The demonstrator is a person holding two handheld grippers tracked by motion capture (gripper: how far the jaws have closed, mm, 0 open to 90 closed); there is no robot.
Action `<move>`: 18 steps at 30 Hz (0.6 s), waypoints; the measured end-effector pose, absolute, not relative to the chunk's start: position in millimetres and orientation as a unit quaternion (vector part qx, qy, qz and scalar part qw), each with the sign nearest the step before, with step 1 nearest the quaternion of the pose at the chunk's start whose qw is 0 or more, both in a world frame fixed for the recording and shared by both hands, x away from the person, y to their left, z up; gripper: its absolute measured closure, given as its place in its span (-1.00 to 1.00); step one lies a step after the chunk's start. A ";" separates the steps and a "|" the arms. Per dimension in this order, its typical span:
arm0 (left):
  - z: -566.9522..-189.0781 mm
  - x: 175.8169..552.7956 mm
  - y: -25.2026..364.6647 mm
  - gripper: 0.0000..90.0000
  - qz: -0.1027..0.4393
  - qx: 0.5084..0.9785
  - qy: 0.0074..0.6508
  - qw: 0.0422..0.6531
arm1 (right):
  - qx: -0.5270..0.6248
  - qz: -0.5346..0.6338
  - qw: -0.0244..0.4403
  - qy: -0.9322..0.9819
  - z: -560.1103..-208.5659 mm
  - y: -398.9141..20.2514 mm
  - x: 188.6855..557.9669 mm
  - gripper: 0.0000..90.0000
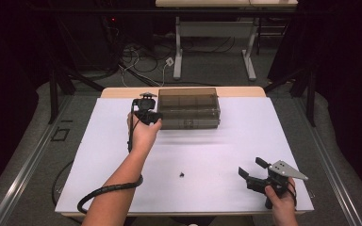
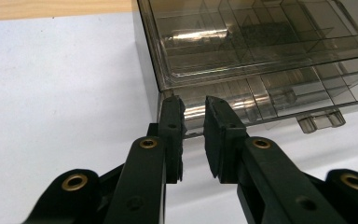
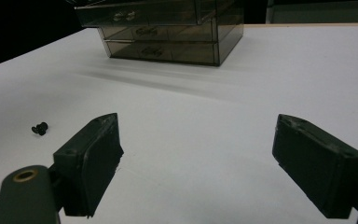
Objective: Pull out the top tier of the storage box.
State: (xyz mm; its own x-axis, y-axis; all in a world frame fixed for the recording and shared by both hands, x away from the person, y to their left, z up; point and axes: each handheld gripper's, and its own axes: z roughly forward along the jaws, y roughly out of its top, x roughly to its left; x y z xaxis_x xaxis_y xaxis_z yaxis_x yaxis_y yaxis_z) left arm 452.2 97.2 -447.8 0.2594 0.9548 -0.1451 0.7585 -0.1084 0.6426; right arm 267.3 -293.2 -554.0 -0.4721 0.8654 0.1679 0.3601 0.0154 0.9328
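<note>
So from the high view, the smoky see-through plastic drawer box (image 1: 189, 108) sits at the far edge of the white table (image 1: 226, 150), long side running left to right, drawer fronts facing the person. The left gripper (image 1: 147, 110) is right at its left front corner. The right gripper (image 1: 253, 170) hangs well off near the front right, and a tiny black screw (image 1: 182, 175) lies between.

Left gripper view: the jaws are nearly together with a small gap, nothing pinched, tips just at the box (image 2: 242, 60) corner.

Right gripper view: jaws spread wide and empty, box (image 3: 163, 30) far ahead, screw (image 3: 39, 128) off left.
</note>
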 end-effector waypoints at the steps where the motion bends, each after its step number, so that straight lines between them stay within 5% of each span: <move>1: -448.1 452.4 96.9 0.71 0.158 0.728 0.590 0.313 | 0.456 0.534 0.237 0.672 -554.1 -293.1 267.4 -0.67; 18: -456.4 457.0 103.4 0.72 0.164 0.719 0.601 0.309 | 0.453 0.535 0.235 0.673 -554.5 -293.1 267.9 -0.67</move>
State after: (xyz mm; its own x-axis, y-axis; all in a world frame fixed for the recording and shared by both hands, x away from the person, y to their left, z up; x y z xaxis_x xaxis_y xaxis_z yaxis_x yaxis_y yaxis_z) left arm 457.0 103.4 -456.4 0.2250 0.9649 -0.1354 0.7627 -0.0879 0.6408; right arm 267.9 -293.1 -554.5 -0.4786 0.8616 0.1692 0.3586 0.0159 0.9333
